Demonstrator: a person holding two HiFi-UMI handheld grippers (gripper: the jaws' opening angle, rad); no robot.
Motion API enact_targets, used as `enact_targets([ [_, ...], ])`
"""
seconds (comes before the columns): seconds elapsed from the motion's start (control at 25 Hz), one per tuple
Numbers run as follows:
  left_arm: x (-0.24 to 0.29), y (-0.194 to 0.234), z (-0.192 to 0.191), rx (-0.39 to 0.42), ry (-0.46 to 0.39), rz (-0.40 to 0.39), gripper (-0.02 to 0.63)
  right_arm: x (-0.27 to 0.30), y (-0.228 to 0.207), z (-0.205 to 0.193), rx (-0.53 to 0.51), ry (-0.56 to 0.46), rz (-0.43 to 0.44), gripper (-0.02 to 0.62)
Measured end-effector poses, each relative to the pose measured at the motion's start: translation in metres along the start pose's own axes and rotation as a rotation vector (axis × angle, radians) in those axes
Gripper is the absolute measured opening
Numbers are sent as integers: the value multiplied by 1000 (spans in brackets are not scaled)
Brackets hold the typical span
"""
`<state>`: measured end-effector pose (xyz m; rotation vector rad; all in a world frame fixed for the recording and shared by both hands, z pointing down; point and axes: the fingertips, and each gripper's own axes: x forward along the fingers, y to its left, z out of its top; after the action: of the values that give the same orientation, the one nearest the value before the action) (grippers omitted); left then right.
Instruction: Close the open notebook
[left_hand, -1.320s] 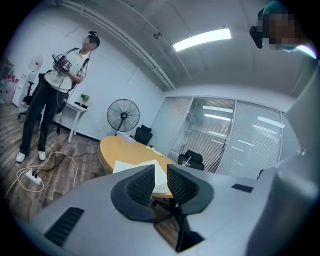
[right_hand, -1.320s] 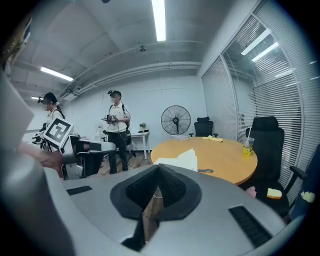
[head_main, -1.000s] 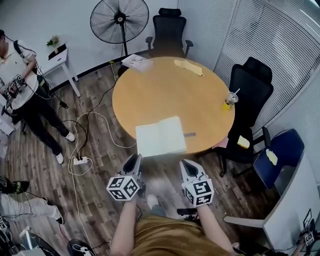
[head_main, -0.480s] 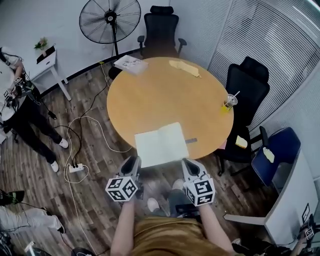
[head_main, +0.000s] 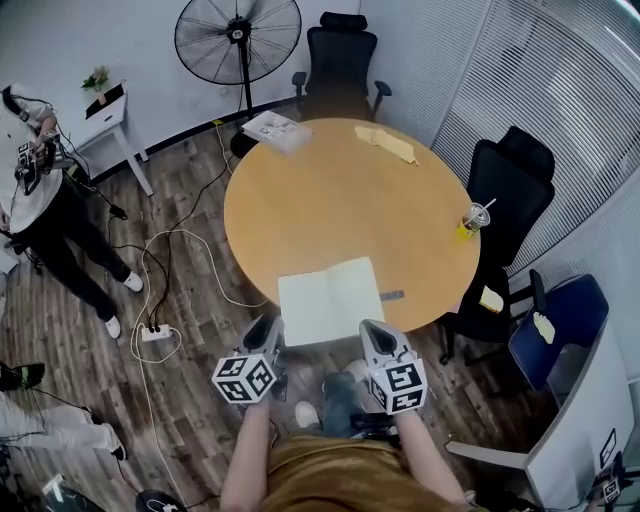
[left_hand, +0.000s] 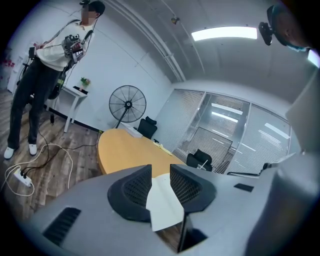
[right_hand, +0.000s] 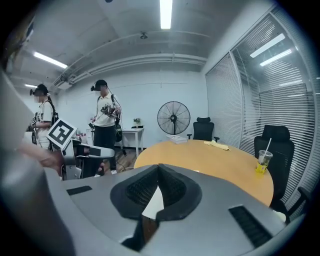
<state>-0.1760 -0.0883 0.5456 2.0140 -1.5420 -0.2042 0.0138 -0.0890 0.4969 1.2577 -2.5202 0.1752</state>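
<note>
The open notebook (head_main: 330, 300) lies flat with white pages up at the near edge of the round wooden table (head_main: 340, 210). My left gripper (head_main: 267, 327) hovers just off the table's edge at the notebook's near left corner. Its jaws are opening and nothing is between them; the white page (left_hand: 162, 202) shows beyond the gap of the left gripper (left_hand: 160, 171). My right gripper (head_main: 372, 331) hangs at the notebook's near right corner with its fingertips together and empty. A sliver of page (right_hand: 154, 202) shows behind the right gripper (right_hand: 159, 167).
A small dark object (head_main: 392, 295) lies just right of the notebook. A cup with a yellow drink (head_main: 473, 220), yellow paper (head_main: 385, 142) and magazines (head_main: 275, 128) sit at the table's far edges. Office chairs (head_main: 505, 180), a fan (head_main: 238, 38), floor cables (head_main: 155, 330) and a person (head_main: 40, 200) surround it.
Both grippers have come forward, closer to the table's near edge and the notebook's near corners. The notebook still lies open.
</note>
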Motion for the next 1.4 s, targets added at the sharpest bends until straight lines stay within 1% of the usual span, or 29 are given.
enact_targets([
  [0.16,8,3,-6,3,22,10,132,7,-6,-6,12,13,6,11],
  [0.64,24,20,-45,0,132,55,138,24,-19,-36,53,82,16,11],
  [0.88,34,24,-72,37,212,74,143,32,-25,-52,66,122,33,11],
  [1.4,49,52,-111,-38,309,134,156,48,-42,-70,92,183,41,11],
])
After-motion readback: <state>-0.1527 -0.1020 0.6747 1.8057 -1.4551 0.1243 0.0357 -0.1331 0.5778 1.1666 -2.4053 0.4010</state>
